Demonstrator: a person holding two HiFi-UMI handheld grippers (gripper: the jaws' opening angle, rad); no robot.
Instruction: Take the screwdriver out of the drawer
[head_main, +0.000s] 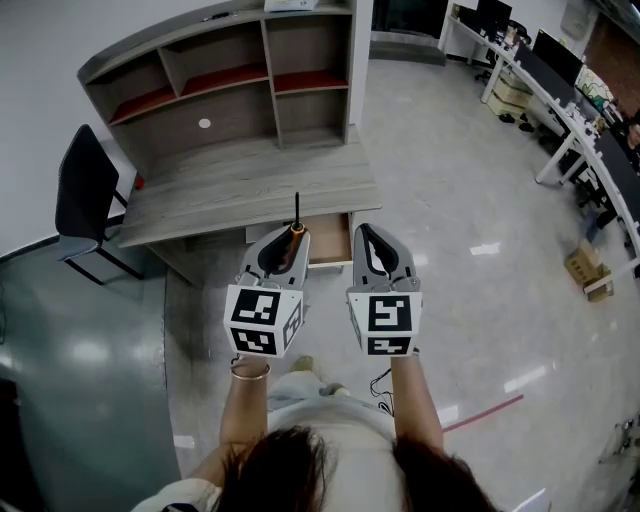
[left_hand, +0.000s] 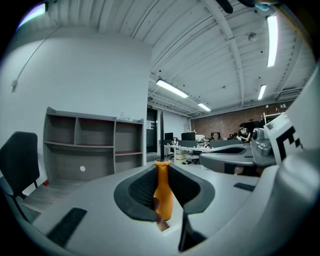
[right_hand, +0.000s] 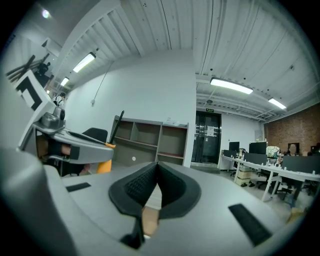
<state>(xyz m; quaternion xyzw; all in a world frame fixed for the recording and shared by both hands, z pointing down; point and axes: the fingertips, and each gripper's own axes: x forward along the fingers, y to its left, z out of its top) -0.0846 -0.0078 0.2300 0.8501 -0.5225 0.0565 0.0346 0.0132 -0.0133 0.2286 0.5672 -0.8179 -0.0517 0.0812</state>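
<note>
Left tongs (left_hand: 161, 167) clamp orange-handled screwdriver (left_hand: 163, 196); right tongs (right_hand: 157, 165) meet, seemingly empty.

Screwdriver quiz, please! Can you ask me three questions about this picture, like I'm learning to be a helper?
1. True or false: the screwdriver is lying in the drawer.
2. What colour is the screwdriver's handle? A blue, B orange, C green.
3. Fill the gap: the right gripper is shut and holds ____.

Key
1. False. The left gripper is shut on it, out in front of the open drawer.
2. B.
3. Nothing.
</note>
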